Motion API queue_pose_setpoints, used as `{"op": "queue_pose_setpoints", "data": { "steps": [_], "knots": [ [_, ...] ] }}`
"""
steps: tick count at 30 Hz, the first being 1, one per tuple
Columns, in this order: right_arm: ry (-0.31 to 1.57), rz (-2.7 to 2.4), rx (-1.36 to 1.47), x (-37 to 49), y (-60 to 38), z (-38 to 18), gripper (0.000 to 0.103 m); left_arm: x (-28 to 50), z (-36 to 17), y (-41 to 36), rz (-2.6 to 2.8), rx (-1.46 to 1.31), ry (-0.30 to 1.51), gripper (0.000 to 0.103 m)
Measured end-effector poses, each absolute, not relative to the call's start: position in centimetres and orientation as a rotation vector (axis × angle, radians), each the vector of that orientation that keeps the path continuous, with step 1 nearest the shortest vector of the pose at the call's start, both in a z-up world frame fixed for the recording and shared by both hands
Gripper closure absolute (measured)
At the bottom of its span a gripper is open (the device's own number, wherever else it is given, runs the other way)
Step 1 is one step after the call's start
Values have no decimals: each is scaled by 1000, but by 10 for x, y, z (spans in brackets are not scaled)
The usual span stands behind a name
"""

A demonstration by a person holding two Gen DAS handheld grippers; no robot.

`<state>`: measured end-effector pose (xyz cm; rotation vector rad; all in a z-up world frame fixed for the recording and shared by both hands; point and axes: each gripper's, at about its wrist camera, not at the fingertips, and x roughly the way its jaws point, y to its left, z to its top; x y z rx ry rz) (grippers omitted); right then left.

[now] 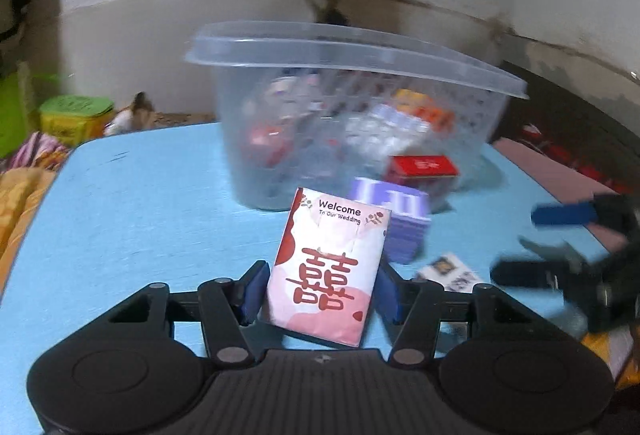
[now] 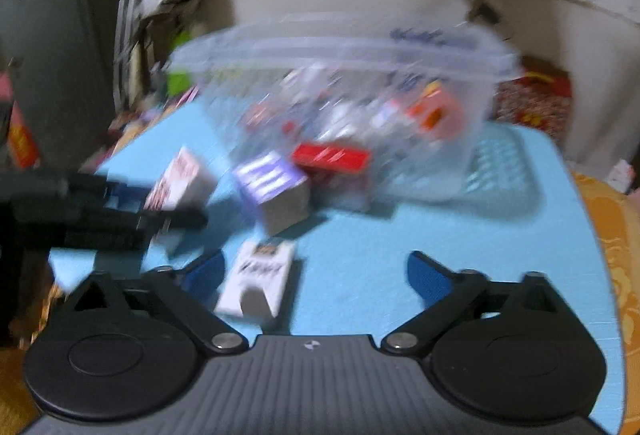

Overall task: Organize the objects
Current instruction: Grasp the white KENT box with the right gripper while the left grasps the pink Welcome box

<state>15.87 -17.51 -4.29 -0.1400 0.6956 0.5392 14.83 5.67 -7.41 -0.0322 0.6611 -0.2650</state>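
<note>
Apparently upright wedding box, left tongs clamped

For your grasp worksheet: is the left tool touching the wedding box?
Touching. The left wrist view shows the left tool with both blue pads pressed against the wedding box.

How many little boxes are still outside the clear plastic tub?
4: the wedding box gripped in the left claw, a purple box and red box beside the tub, and a white box near the open right claw. Blur may hide others.
</note>
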Motion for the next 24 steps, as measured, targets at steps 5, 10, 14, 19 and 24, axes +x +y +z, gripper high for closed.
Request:
{"op": "queue_pose_setpoints", "data": {
  "steps": [5,10,14,19,24],
  "knots": [
    [721,598,-219,151,-154,-49,38,149,-72,73,-216,-66,660,43],
    [733,613,-283,147,-141,-54,56,146,-67,67,-226,-45,644,43],
    [715,630,-314,142,-137,-51,84,144,-65,62,-233,-28,637,43],
    [652,624,-318,139,-146,-41,85,144,-64,63,-226,-30,631,43],
    [636,611,-252,146,-163,-30,85,141,-59,60,-235,-22,609,43]
  ]
}}
